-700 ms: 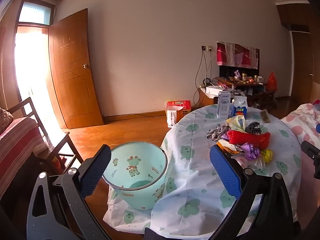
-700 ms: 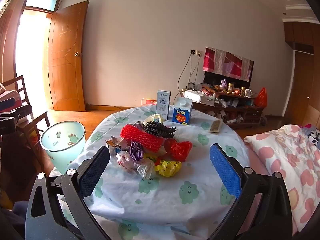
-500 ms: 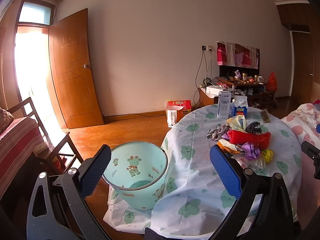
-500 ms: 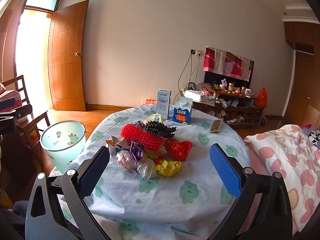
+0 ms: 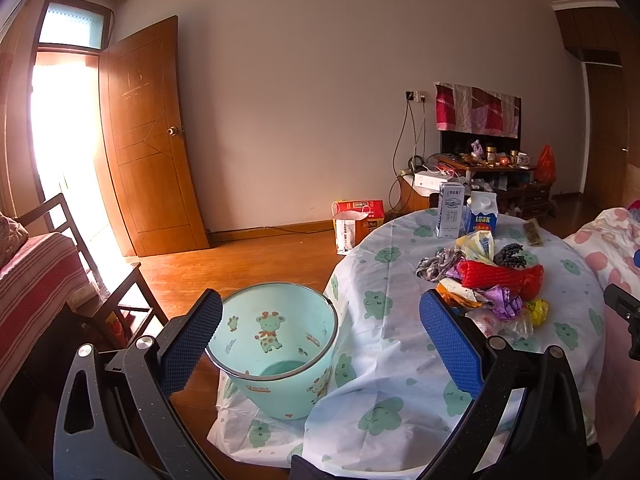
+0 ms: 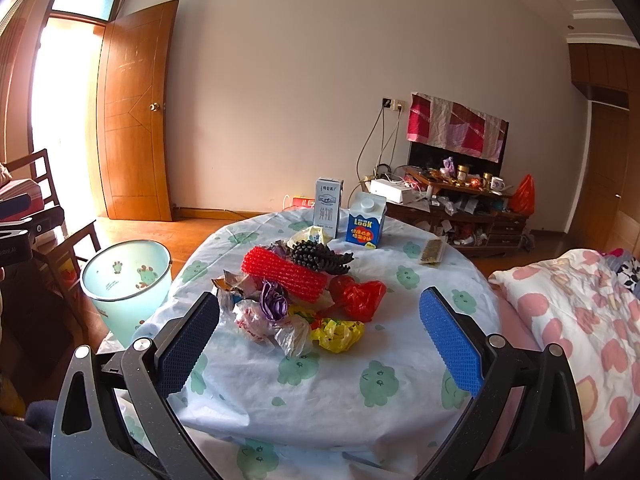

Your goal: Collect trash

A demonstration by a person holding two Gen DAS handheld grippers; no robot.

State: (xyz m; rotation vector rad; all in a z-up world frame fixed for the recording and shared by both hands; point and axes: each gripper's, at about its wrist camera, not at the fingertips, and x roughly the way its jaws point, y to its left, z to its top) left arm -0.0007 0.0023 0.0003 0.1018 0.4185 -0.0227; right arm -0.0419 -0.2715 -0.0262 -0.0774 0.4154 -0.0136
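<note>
The left gripper (image 5: 320,340) is spread wide and holds nothing. Its view looks down into the bin (image 5: 276,344) beside the table (image 5: 400,360). The right gripper (image 6: 320,336), spread and holding nothing too, faces the trash (image 6: 296,292) on the table. Nothing has moved since before.

- A lived-in home, a living room doubling as a bedroom
- Round table (image 6: 332,376) under a cloud-print cloth, near centre
- Flowered quilt (image 6: 576,320) on a bed at the right
- Open wooden door (image 6: 134,120) at far left, daylight beyond, with a wooden chair (image 5: 108,280) near it
- Cluttered low cabinet (image 6: 460,208) against the far wall, a covered screen (image 6: 456,128) above
- Polished wood floor (image 5: 240,260), plain walls
</note>
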